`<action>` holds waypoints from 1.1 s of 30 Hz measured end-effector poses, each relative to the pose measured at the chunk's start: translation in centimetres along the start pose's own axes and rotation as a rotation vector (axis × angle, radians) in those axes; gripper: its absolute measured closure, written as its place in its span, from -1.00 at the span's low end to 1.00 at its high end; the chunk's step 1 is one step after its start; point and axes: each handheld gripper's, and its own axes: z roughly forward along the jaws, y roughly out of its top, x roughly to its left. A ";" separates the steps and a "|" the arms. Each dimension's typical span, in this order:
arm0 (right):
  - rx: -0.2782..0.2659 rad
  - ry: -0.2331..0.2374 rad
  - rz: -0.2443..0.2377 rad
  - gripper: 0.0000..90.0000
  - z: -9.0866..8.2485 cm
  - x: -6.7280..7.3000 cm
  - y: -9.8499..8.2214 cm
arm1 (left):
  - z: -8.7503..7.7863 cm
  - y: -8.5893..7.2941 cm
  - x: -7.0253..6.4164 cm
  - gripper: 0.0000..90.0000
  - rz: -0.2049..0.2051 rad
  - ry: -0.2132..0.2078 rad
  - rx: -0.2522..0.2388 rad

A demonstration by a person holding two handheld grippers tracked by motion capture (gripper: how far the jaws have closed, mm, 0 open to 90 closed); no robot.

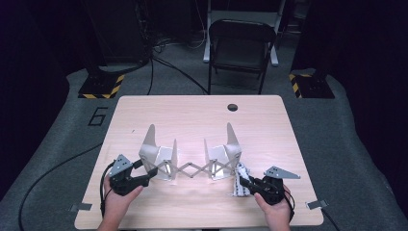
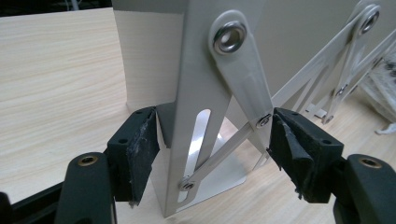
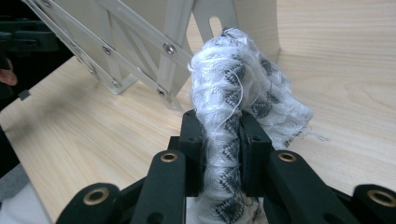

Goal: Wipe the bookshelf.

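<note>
A white metal expanding rack point(image 1: 190, 168) with scissor links stands on the wooden table point(image 1: 192, 115), with an upright panel at each end. My left gripper point(image 1: 150, 174) is at the rack's left end. In the left gripper view its jaws point(image 2: 212, 140) straddle the lower post and link of the rack point(image 2: 196, 70), pads close beside the metal with no clear squeeze. My right gripper point(image 1: 244, 183) is at the rack's right end, shut on a rolled white and black woven cloth point(image 1: 239, 175). The cloth point(image 3: 243, 79) bulges up between the pads of that gripper point(image 3: 223, 140), near the rack's foot point(image 3: 135, 32).
A round cable hole point(image 1: 233, 107) sits near the table's far edge. Beyond the table a black folding chair point(image 1: 239, 48) stands on the grey floor, with striped floor bases point(image 1: 102, 89) to either side. Bare tabletop lies behind and in front of the rack.
</note>
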 end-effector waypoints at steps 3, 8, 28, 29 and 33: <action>0.013 -0.012 -0.002 0.67 0.1 -0.3 -0.2 | 0.2 0.0 -0.6 -0.27 0.010 -0.017 0.016; 0.000 -0.011 0.000 0.67 0.3 -0.2 -0.3 | 0.5 -0.1 -1.6 -0.26 0.041 -0.040 0.030; -0.040 0.006 -0.015 0.66 0.9 0.4 1.3 | 0.9 -0.3 -2.7 -0.24 0.048 -0.042 0.045; -0.058 0.017 -0.030 0.66 0.6 0.9 1.8 | 0.9 -0.3 -2.7 -0.24 0.048 -0.042 0.045; -0.135 0.052 -0.120 0.66 -0.4 3.2 3.7 | 0.9 -0.3 -2.8 -0.24 0.052 -0.044 0.050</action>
